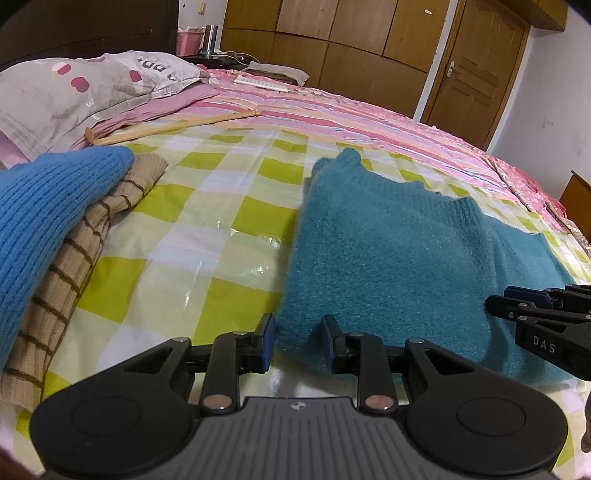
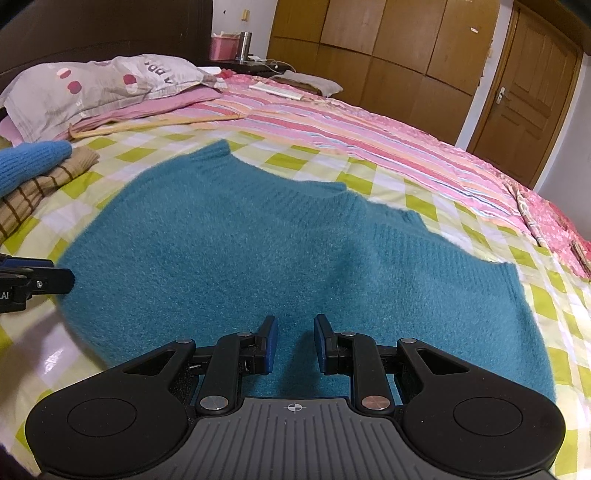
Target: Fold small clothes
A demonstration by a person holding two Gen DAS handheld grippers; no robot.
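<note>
Fuzzy teal knit sweater (image 2: pixel 295 251), glossy checked sheet (image 1: pixel 207 236), probably plastic

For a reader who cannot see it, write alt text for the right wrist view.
A teal sweater lies flat on a green checked sheet, with the open right gripper just above its near edge. Folded clothes sit far left.

A: What sort of place is this?

B: It is a bedroom in a home. A wide bed (image 1: pixel 332 110) fills the pictures, with a pink striped cover and a green checked sheet (image 1: pixel 207 206) over its near part.

A: What else shows it?

B: A grey pillow (image 1: pixel 74 88) with red dots lies at the far left corner of the bed, against a dark headboard (image 1: pixel 88 26). Behind the far edge stand wooden wardrobes (image 1: pixel 351 33) and a wooden door (image 1: pixel 476 70). A nightstand carries a pink basket (image 1: pixel 189 40) and a metal flask (image 1: pixel 209 38).
</note>
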